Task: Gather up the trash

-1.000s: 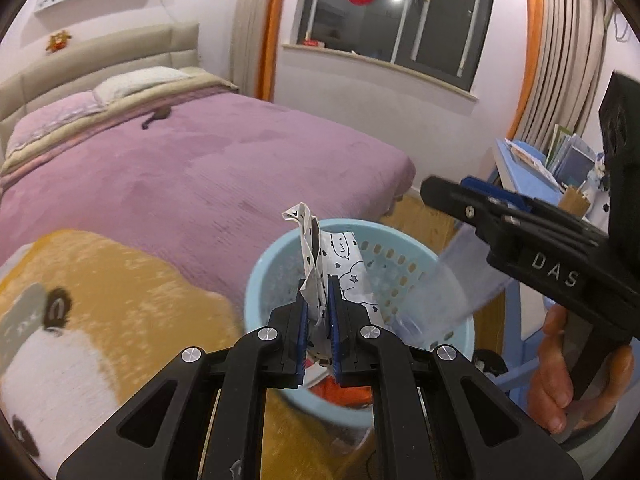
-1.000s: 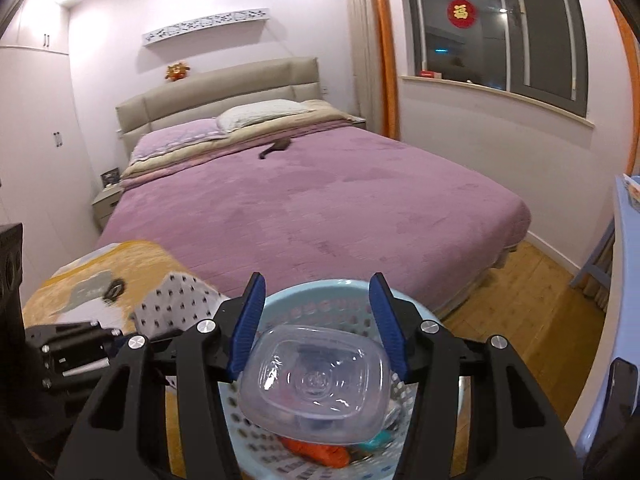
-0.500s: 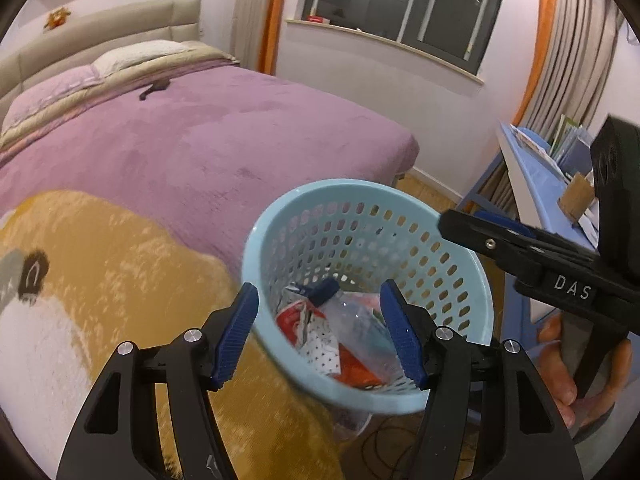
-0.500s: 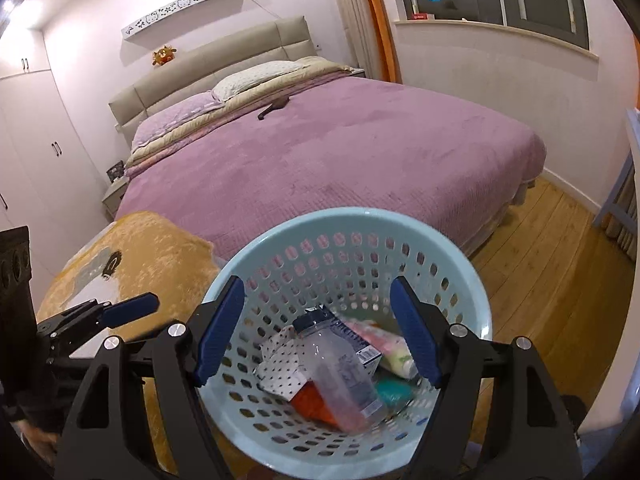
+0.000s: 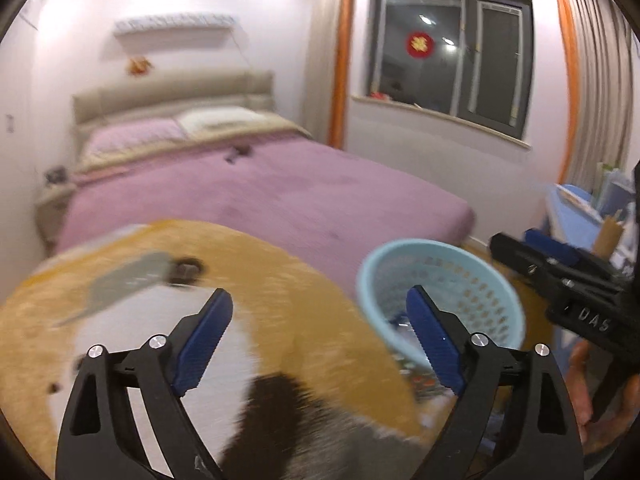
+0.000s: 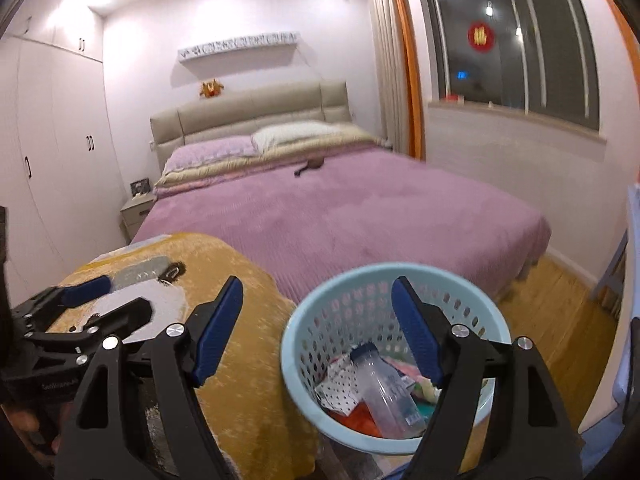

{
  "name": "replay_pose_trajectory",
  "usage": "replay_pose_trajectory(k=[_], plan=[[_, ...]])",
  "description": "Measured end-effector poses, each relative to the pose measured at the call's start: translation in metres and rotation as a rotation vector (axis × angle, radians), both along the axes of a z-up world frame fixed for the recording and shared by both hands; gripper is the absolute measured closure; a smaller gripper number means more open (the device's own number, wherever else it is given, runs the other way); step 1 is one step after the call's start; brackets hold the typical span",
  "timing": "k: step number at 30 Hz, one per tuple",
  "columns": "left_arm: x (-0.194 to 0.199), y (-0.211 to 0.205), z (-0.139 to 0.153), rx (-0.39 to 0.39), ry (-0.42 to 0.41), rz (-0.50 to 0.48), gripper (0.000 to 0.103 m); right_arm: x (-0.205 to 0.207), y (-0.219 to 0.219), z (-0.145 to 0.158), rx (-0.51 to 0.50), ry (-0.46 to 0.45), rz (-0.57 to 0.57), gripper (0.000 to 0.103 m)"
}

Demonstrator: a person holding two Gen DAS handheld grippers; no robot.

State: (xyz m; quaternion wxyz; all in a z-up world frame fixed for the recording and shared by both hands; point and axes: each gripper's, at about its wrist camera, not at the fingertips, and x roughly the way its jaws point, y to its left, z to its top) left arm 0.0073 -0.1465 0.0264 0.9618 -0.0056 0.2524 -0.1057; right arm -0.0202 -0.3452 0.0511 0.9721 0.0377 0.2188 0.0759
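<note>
Both pieces of trash have left the tongs since the earlier frames: the patterned wrapper (image 6: 340, 390) once pinched by the left gripper (image 5: 320, 344) and the clear lid once between the right gripper's (image 6: 318, 330) fingers. The wrapper now lies in the blue basket (image 6: 304, 332) beside a clear plastic bottle (image 6: 386, 388) and other colourful scraps; the lid cannot be picked out among them.

Left tongs: spread wide, jaws opening, nothing between them. They hang over the yellow blanket (image 5: 280, 280), with the basket just to their right in that view.

Right tongs: spread, jaws opening, nothing between them. The right finger (image 6: 416, 332) crosses in front of the basket's mouth; the left finger sits over the blanket.

Basket stands on the wood floor (image 6: 560, 320) at the corner of the bed, touching or just beside the blanket's edge; cannot tell which.

Purple bedspread (image 6: 340, 216) lies beyond, with 2 pillows by the headboard. A dark window (image 6: 516, 40) is at the right. Left view is motion-blurred.
</note>
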Motion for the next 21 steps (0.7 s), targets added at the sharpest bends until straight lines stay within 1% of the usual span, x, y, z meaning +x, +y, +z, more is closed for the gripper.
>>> replay_pose_trajectory(k=[3, 5, 8, 10, 12, 15, 16, 17, 21], plan=[[-0.027, 0.015, -0.005, 0.031, -0.075, 0.092, 0.013, -0.01, 0.012, 0.002, -0.009, -0.022, -0.001, 0.027], [-0.039, 0.023, -0.01, 0.039, -0.104, 0.139, 0.013, -0.017, 0.018, 0.001, -0.009, -0.037, -0.011, 0.027], [-0.055, 0.036, -0.019, 0.023, -0.157, 0.212, 0.013, -0.029, 0.024, -0.005, 0.008, -0.079, -0.047, 0.027], [-0.059, 0.045, -0.021, 0.005, -0.175, 0.232, 0.013, -0.035, 0.025, -0.009, 0.007, -0.096, -0.082, 0.026], [-0.064, 0.049, -0.021, 0.006, -0.199, 0.249, 0.013, -0.04, 0.027, -0.014, -0.007, -0.11, -0.118, 0.026], [-0.069, 0.051, -0.018, 0.013, -0.232, 0.264, 0.011, -0.044, 0.026, -0.017, -0.001, -0.122, -0.138, 0.026], [-0.068, 0.052, -0.018, 0.014, -0.231, 0.268, 0.009, -0.045, 0.026, -0.018, -0.001, -0.124, -0.142, 0.026], [-0.068, 0.053, -0.019, 0.012, -0.224, 0.268, 0.008, -0.045, 0.026, -0.018, -0.003, -0.127, -0.146, 0.026], [-0.066, 0.057, -0.021, 0.009, -0.206, 0.269, 0.008, -0.047, 0.03, -0.019, -0.023, -0.141, -0.147, 0.026]])
